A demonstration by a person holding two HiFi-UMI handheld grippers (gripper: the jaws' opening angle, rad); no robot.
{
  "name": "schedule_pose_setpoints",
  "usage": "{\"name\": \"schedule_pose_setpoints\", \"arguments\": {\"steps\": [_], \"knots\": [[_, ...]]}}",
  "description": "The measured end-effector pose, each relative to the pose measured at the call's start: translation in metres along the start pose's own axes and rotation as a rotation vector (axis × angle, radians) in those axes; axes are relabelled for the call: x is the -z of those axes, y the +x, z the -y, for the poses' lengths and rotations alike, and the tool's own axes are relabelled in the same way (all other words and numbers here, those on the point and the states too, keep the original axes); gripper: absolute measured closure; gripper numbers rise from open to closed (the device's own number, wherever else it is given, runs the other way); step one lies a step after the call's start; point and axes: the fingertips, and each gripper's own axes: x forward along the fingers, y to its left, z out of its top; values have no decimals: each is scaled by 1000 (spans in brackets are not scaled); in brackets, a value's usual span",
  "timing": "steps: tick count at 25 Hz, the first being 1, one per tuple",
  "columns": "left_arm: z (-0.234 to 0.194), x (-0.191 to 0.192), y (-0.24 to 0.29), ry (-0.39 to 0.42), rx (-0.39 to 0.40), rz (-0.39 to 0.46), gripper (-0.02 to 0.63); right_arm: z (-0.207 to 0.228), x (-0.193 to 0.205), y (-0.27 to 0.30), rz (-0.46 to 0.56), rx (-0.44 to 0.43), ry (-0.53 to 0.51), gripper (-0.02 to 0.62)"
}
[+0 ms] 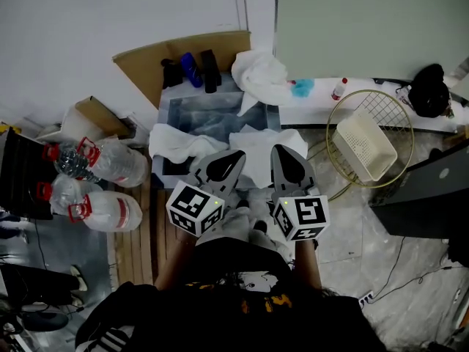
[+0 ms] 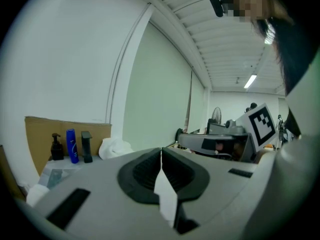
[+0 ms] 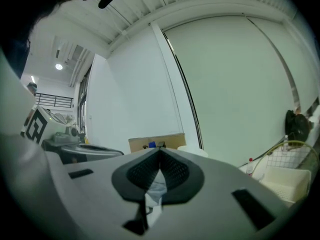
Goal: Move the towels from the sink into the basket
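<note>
- Both tools are pressed together with nothing pinched: left tool (image 1: 236, 157) and right tool (image 1: 281, 152) hover at the sink's (image 1: 192, 112) near rim.
- Three white towels, all draped on the sink: near-rim towel (image 1: 253, 139), near-left towel (image 1: 179, 144), far-right towel (image 1: 260, 75).
- Risk: shut tools would only shove the near-rim towel off onto the floor. They need to spread first.
- Risk: a corner-only pinch lets cloth trail. It could snag the wire basket (image 1: 381, 108) right of the sink, or miss the white basket (image 1: 364, 147) sitting in it.
- Other counts: two tools, one sink, one of each basket, one blue bottle (image 1: 190, 68) at the sink's far rim. The water jugs (image 1: 113, 163) left of the sink overlap; at least two.
</note>
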Motion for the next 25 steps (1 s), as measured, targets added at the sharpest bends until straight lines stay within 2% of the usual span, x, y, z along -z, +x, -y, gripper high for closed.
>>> {"name": "schedule_pose_setpoints", "arguments": {"steps": [6, 10, 14, 22, 23, 25], "knots": [[-23, -7, 15, 3, 4, 17, 596, -2, 1, 24, -22, -9, -38, 589], [-37, -16, 26, 9, 25, 33, 597, 2, -9, 44, -19, -6, -99, 588], [-54, -20, 34, -3, 24, 49, 595, 4, -18, 68, -29, -38, -128, 588], [-79, -20, 43, -29, 37, 61, 596, 20, -27, 131, -106, -116, -335, 583], [-83, -18, 43, -33, 37, 58, 596, 24, -26, 140, -121, -128, -354, 559], [-89, -15, 44, -42, 38, 54, 595, 31, -22, 160, -163, -151, -402, 446]]}}
